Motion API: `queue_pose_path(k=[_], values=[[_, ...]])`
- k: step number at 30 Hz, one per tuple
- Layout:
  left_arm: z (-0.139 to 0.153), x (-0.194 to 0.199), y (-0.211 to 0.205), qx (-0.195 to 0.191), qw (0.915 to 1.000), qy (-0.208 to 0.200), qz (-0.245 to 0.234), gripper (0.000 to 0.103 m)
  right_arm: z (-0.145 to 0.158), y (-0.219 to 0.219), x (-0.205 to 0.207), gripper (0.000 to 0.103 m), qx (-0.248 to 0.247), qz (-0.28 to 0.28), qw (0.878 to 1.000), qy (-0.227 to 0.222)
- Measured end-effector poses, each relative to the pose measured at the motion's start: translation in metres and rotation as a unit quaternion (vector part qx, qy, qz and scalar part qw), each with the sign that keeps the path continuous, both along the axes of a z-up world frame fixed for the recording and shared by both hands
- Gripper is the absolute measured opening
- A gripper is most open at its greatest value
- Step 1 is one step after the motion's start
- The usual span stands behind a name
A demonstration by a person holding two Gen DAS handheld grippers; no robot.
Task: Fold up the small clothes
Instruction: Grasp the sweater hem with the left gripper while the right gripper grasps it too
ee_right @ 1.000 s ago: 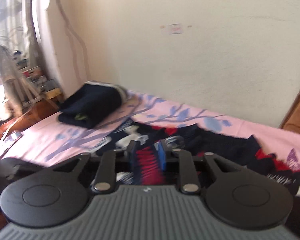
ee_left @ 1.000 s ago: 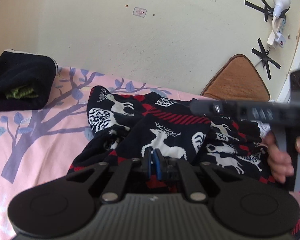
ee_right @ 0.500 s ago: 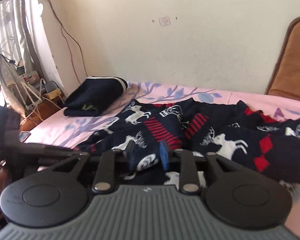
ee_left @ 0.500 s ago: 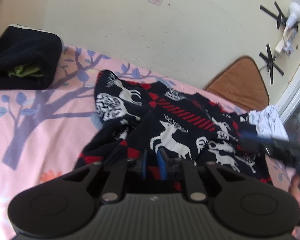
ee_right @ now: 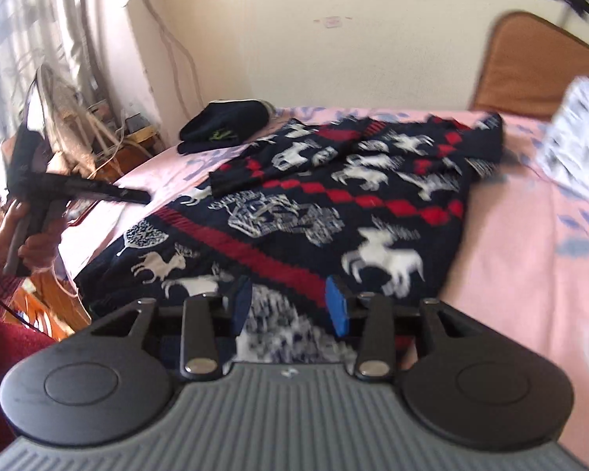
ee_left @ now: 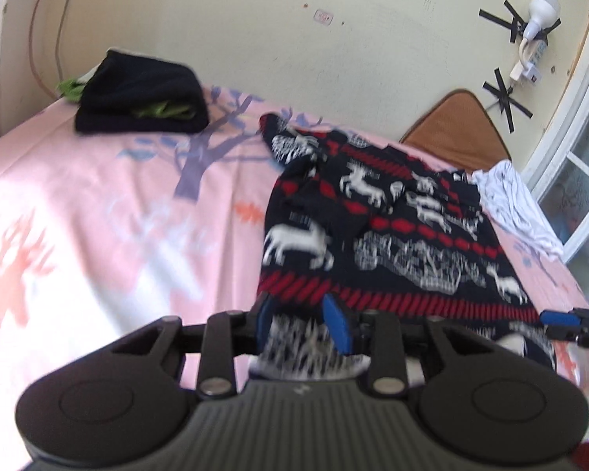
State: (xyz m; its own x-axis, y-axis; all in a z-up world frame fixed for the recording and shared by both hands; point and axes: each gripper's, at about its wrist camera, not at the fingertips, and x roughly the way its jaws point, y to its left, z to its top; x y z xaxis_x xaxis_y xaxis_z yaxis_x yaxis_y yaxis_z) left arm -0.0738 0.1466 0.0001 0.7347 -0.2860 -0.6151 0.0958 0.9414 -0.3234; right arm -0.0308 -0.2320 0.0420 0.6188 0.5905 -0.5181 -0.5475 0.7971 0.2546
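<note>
A navy sweater [ee_left: 392, 235] with white reindeer and red bands lies spread flat on the pink bed sheet [ee_left: 98, 216]. My left gripper [ee_left: 300, 320] is at the sweater's near hem, left corner. Its jaws are opening, and the blue pads stand apart with the hem under and between them. My right gripper [ee_right: 289, 306] is at the near hem of the sweater [ee_right: 333, 204] on the other side. It is opening too, with cloth below the gap and the pads not pressing. Each view shows the other gripper at its edge: the right gripper [ee_left: 553, 325] and the left gripper [ee_right: 143, 196], which a hand holds.
A folded dark garment [ee_left: 137, 98] with green inside lies at the far corner of the bed. A crumpled white cloth [ee_left: 514, 204] sits beside the sweater near a brown cushion [ee_left: 455, 129]. A fan and clutter [ee_right: 59, 117] stand off the bed's side.
Both grippers have drawn back to the near edge of the bed, and the bunched sweater now lies spread out. Both pairs of pads have gone from pinched on cloth to apart.
</note>
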Motion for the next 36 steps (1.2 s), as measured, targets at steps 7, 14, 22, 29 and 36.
queue_pose_path(k=[7, 14, 22, 29, 36], values=[[-0.018, -0.052, 0.007, -0.024, 0.9991, 0.029, 0.021, 0.037, -0.022, -0.03, -0.025, 0.045, 0.032, -0.055, 0.997, 0.043], [-0.01, -0.054, 0.005, -0.041, 0.9987, 0.031, 0.002, 0.008, -0.016, -0.012, -0.01, 0.012, 0.105, 0.014, 0.994, 0.021], [0.011, 0.025, 0.036, -0.16, 0.9826, -0.015, 0.093, 0.008, 0.024, -0.009, 0.059, 0.016, 0.139, -0.123, 0.981, -0.059], [-0.007, 0.069, 0.024, -0.144, 0.9842, 0.018, 0.102, 0.008, 0.013, -0.013, 0.044, 0.04, 0.103, -0.111, 0.987, -0.05], [-0.001, 0.074, 0.024, -0.138, 0.9857, 0.017, 0.094, 0.008, 0.013, 0.014, 0.029, 0.042, 0.091, -0.055, 0.994, -0.038]])
